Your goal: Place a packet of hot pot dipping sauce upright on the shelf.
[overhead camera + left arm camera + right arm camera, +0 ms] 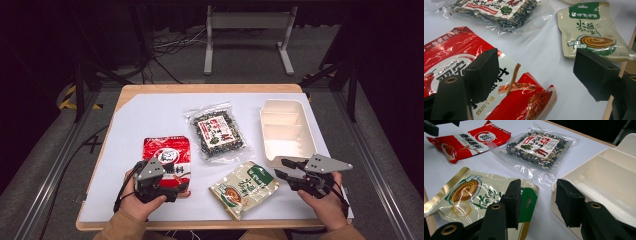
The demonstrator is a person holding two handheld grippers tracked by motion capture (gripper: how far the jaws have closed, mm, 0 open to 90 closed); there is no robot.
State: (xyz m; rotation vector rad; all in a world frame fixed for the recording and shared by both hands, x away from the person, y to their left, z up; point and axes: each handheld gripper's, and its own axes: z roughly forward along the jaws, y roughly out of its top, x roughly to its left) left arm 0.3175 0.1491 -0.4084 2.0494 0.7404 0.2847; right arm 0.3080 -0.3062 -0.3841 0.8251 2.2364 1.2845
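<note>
A red snack packet (167,152) lies flat at the front left of the white sheet. My left gripper (172,190) hovers over its near edge. In the left gripper view its jaws (535,60) stand open, one above the red packet (454,57) and one above bare sheet, with nothing gripped. A beige and green packet (245,189) lies at the front centre. My right gripper (281,168) is open just right of it, beside the near corner of the cream tray (287,107). In the right gripper view (537,188) one jaw hangs over that beige packet (474,195) and the other over the tray (614,177).
A clear bag of dark dried mix (217,131) lies mid-table, between the red packet and the tray. The white sheet (150,115) covers a wooden table (210,88). A grey metal stand (247,22) and cables are on the floor beyond.
</note>
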